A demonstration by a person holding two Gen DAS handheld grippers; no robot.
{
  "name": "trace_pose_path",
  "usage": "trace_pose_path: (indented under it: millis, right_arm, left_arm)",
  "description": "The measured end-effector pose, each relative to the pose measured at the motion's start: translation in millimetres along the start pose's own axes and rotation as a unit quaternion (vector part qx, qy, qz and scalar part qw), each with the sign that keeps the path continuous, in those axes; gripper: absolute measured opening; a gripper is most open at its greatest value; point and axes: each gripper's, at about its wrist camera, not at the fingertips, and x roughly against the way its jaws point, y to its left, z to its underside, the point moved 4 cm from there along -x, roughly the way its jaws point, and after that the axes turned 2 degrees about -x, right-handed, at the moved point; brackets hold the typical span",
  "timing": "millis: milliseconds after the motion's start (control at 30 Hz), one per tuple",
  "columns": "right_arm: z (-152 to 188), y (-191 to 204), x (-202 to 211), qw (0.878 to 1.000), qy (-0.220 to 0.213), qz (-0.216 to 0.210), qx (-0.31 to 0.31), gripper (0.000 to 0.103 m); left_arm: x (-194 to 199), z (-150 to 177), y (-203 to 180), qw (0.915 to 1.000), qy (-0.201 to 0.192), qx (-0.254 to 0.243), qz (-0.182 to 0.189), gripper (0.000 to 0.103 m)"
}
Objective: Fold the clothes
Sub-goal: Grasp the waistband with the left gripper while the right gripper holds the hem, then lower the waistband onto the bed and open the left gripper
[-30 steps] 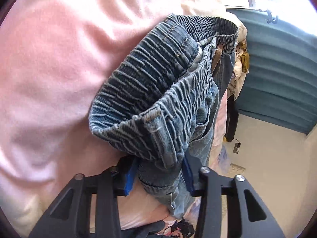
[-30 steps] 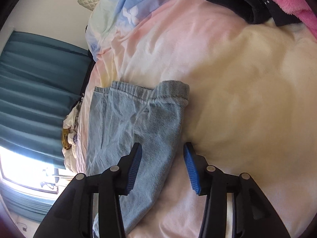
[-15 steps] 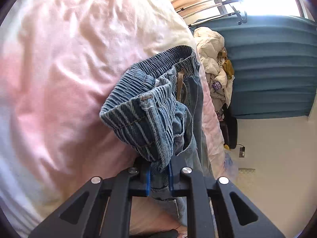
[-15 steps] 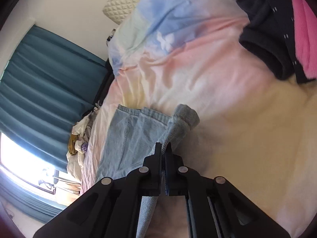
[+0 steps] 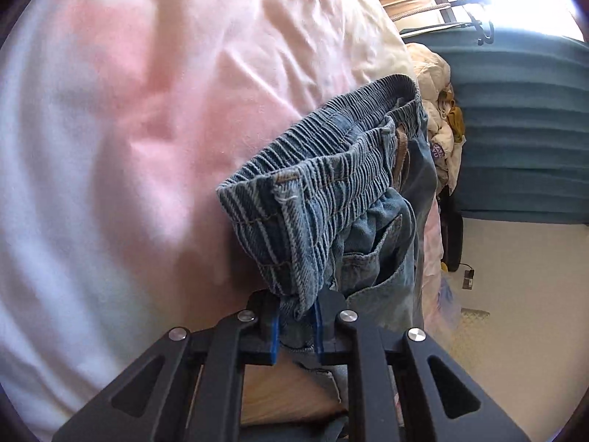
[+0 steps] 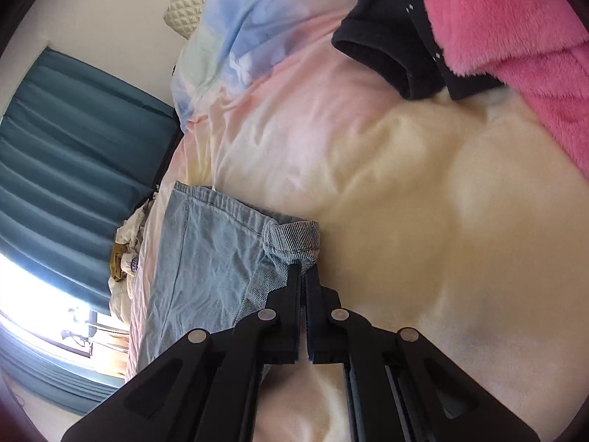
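A pair of blue denim jeans lies on the pastel bedspread. In the left wrist view my left gripper (image 5: 297, 316) is shut on the jeans' elastic waistband (image 5: 316, 191) and holds it lifted above the bed. In the right wrist view my right gripper (image 6: 302, 276) is shut on the cuff end of a jeans leg (image 6: 294, 237), with the lighter denim legs (image 6: 206, 258) stretched out to its left.
A black garment (image 6: 390, 37) and a fluffy pink garment (image 6: 515, 48) lie on the bed at the upper right. A pile of clothes (image 5: 441, 118) sits by the teal curtain (image 5: 522, 129) past the bed's edge. A quilted pillow (image 6: 191, 3) lies at the head.
Both grippers closed on the jeans, the left on the waistband and the right on the leg cuff, and lifted them slightly. The views have swung toward the bed.
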Motion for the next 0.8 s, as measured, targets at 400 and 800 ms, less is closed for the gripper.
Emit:
trace_pose_path:
  millis: [400, 800]
  right_arm:
    - [-22.1, 32.7, 39.9, 0.995, -0.043, 0.060, 0.065, 0.030]
    - [-27.8, 150.7, -47.2, 0.993, 0.023, -0.009, 0.118, 0.035]
  left_arm:
    - [70.5, 20.1, -65.5, 0.9586, -0.115, -0.213, -0.150, 0.051]
    - [3.6, 68.1, -194.5, 0.9394, -0.110, -0.300, -0.125, 0.051]
